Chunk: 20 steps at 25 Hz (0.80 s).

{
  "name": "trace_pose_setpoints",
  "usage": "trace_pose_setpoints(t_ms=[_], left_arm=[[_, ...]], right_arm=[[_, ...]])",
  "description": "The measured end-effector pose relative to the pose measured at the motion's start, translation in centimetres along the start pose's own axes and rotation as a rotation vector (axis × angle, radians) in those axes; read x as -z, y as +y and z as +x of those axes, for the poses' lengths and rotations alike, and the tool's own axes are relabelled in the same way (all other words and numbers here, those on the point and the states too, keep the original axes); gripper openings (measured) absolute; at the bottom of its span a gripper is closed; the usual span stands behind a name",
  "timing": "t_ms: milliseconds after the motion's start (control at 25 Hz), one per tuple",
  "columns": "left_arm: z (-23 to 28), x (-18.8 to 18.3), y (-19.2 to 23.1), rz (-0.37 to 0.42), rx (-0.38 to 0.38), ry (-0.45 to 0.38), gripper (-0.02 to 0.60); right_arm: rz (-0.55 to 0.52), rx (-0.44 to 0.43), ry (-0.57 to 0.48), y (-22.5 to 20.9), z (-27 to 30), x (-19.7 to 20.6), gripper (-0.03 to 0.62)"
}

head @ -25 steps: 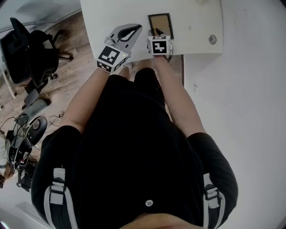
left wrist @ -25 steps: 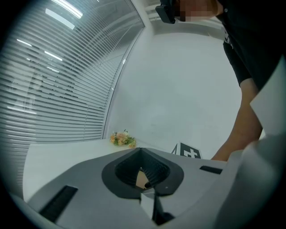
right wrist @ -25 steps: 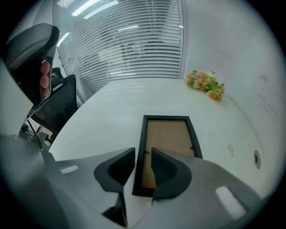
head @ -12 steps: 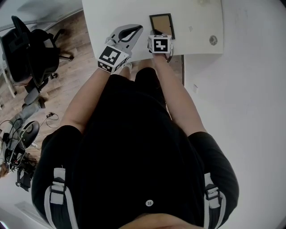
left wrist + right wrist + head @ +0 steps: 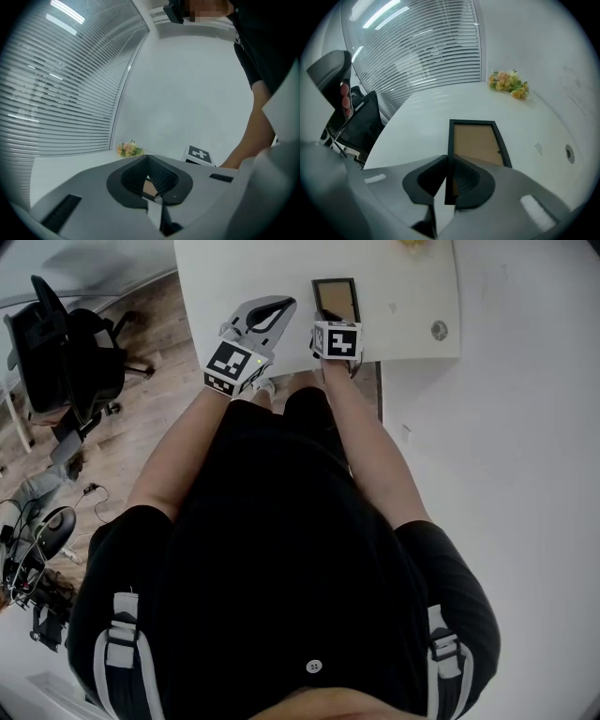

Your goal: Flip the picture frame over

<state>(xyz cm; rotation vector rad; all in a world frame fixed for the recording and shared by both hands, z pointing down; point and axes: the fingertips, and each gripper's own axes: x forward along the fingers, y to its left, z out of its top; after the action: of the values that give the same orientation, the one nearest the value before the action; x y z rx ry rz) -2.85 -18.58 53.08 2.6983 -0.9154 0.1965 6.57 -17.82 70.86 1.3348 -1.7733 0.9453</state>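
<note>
Right gripper view — right gripper (image 5: 447,158) fingers just pinched the picture frame (image 5: 477,140) edge, lower middle | left gripper (image 5: 149,161) fingers closed, holding nothing | flip can likely start now

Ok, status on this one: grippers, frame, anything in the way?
Right gripper shut on the black edge of the picture frame. Left gripper shut, empty. Frame lies brown backing up on the white table. Path clear; flower bunch sits far off.

Black-edged brown picture frame (image 5: 477,144), white table (image 5: 419,115)
</note>
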Motion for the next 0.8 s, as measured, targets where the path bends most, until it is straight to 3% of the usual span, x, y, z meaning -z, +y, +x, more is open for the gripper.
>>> trace_pose_setpoints(t_ms=[240,600,800], left_arm=[[-0.2,-0.9,-0.2,0.013,0.005,-0.010,0.007],[0.1,-2.0,-1.1,0.034,0.013,-0.017,0.006],[0.4,-2.3,-1.1,0.038,0.013,-0.022,0.006]], right_arm=[[0.047,-0.031,-0.026,0.3,-1.8,-0.8,0.049],[0.099,-0.164,-0.098,1.7,-3.9,-2.2,0.049],[0.189,-0.261,-0.170,1.7,-4.9,-3.6,0.049]])
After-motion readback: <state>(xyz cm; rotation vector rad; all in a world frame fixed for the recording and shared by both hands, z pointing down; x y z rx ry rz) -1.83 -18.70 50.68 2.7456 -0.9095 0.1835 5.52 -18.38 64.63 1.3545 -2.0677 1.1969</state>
